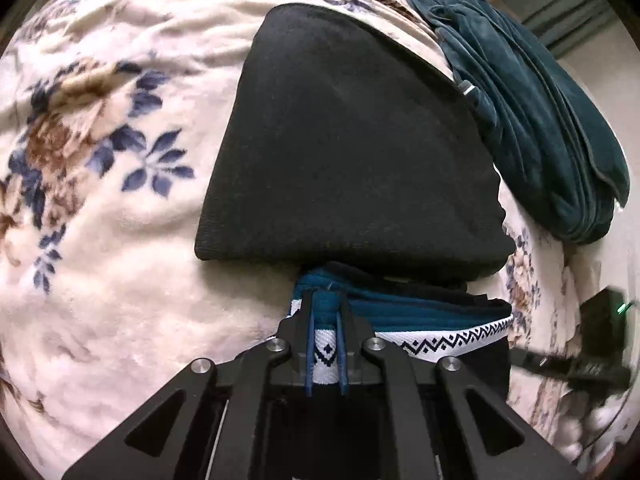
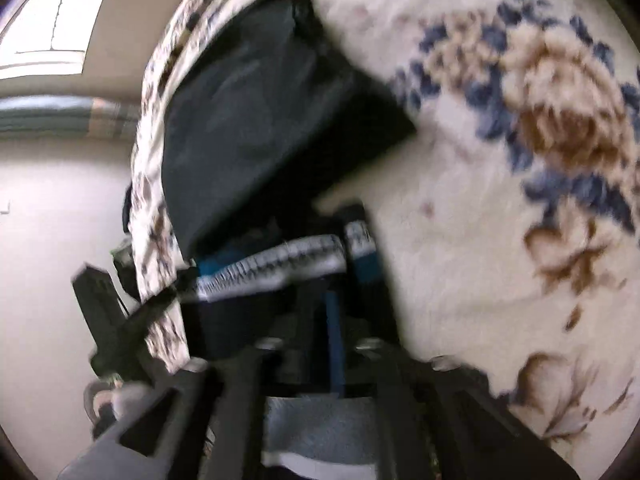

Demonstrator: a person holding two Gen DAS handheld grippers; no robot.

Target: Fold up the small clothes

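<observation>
Left hand-held gripper (image 1: 325, 316) clamping waistband (image 1: 452, 340), black garment (image 1: 348, 152) just beyond

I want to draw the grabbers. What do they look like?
The left gripper is black, with angular arms that have triangle-shaped holes, round silver bolts and thin blue pads on its fingers. The right gripper is blurry, but looks black with blue too.

Your left wrist camera sits low and close behind the left gripper (image 1: 325, 320), facing forward across the floral blanket (image 1: 100, 200) toward the black garment (image 1: 344, 140). Your right wrist camera, blurred and tilted, looks from close range along the right gripper (image 2: 336, 280). Both views share the patterned waistband (image 1: 452, 340) and blanket.
</observation>
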